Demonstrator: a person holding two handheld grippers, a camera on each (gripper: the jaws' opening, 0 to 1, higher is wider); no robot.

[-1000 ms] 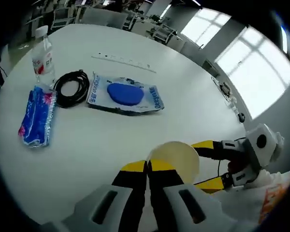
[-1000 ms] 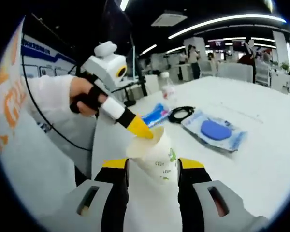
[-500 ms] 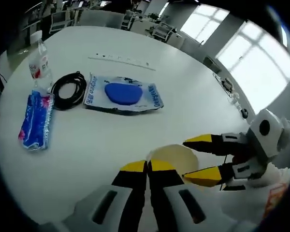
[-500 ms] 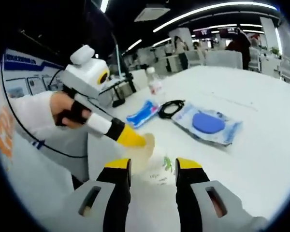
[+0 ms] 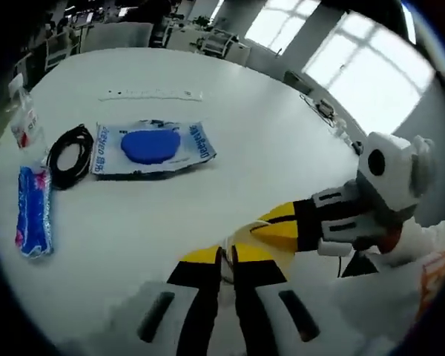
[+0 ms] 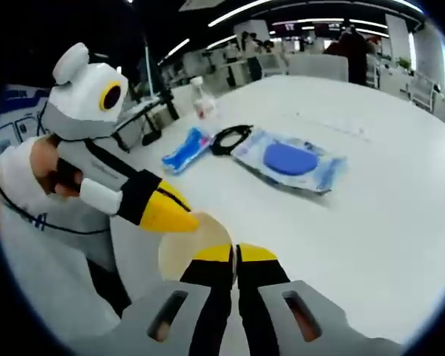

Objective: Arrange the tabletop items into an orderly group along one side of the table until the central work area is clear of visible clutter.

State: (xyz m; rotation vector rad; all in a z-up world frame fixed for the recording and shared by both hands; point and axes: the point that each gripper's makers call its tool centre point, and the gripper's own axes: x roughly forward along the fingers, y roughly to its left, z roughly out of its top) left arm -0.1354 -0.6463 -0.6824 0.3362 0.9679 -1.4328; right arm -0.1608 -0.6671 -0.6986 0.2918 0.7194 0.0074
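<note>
A pale paper cup (image 5: 282, 258) hangs over the table's near edge between both grippers. My left gripper (image 5: 226, 259) is shut on its rim at the bottom of the left gripper view. The right gripper (image 5: 261, 225) reaches in from the right and touches the same rim. In the right gripper view the cup's open mouth (image 6: 185, 248) faces me. My right gripper (image 6: 236, 256) is shut on its edge, and the left gripper (image 6: 182, 217) pinches the far side. Farther off lie a wet-wipes pack (image 5: 150, 147) (image 6: 288, 159), a black cable coil (image 5: 69, 154) (image 6: 233, 135), a blue packet (image 5: 31, 211) (image 6: 185, 148) and a water bottle (image 5: 26, 122) (image 6: 202, 100).
The white round table (image 5: 267, 148) has a power strip (image 5: 152, 94) set in its middle. The items sit in a loose row on the far left side. A person's white sleeve (image 6: 15, 185) is beside the near edge. Chairs and desks stand beyond the table.
My right gripper's jaws have shut on the cup's rim; they stood open around the cup before. Both views have shifted with the hands. The left gripper keeps its hold.
</note>
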